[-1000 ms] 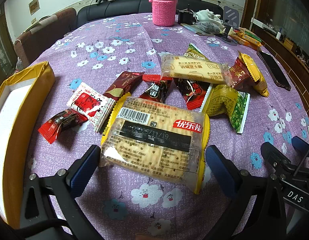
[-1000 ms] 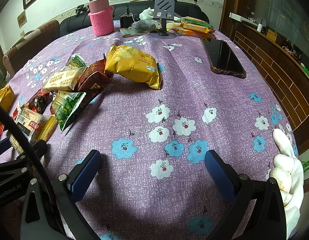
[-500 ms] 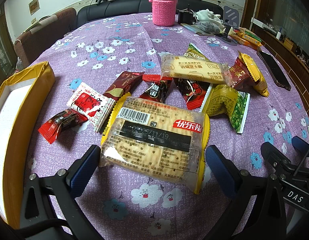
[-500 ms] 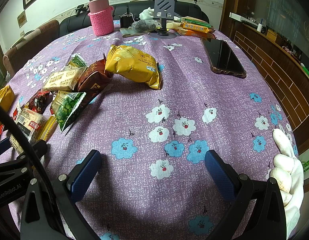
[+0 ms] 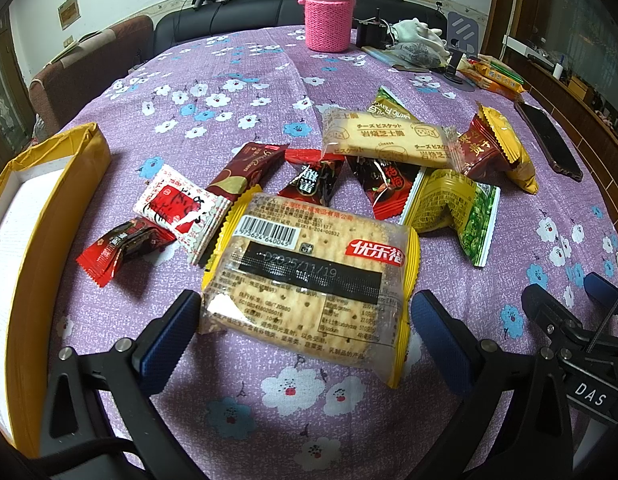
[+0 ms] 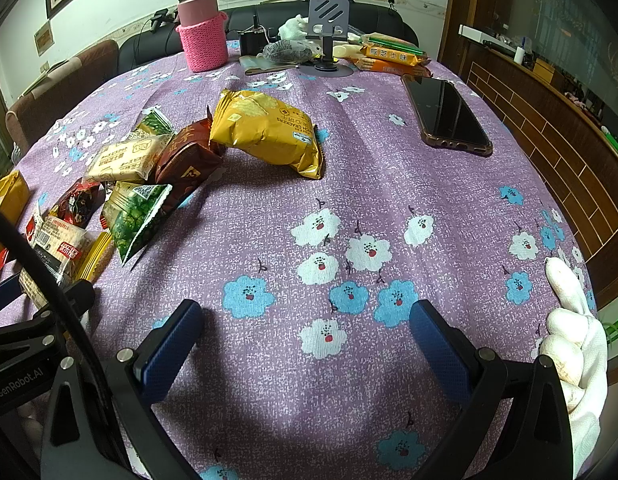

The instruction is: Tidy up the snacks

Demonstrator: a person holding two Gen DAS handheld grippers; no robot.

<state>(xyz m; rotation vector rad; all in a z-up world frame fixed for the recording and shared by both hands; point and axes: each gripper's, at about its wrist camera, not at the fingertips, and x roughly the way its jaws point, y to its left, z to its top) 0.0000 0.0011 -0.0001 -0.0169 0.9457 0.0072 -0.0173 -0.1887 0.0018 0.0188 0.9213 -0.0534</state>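
Observation:
My left gripper [image 5: 305, 320] is open, its fingers on either side of a large cracker pack [image 5: 309, 276] with yellow edges lying on the purple flowered tablecloth. Beyond it lie several small snacks: a white-red packet [image 5: 177, 206], a red candy [image 5: 121, 246], a dark red wrapper [image 5: 245, 170], a cheese biscuit pack [image 5: 385, 140], a green pea bag [image 5: 461, 208]. A yellow box [image 5: 49, 216] stands at the left. My right gripper [image 6: 305, 332] is open and empty over bare cloth. A yellow cracker bag [image 6: 269, 132] lies ahead of it.
A pink knit-covered flask [image 5: 329, 20] stands at the back. A black phone [image 6: 449, 114] lies at the right, with a phone stand [image 6: 327, 28] and orange packs [image 6: 389, 56] behind it. The table edge runs along the right, with wooden cabinets beyond.

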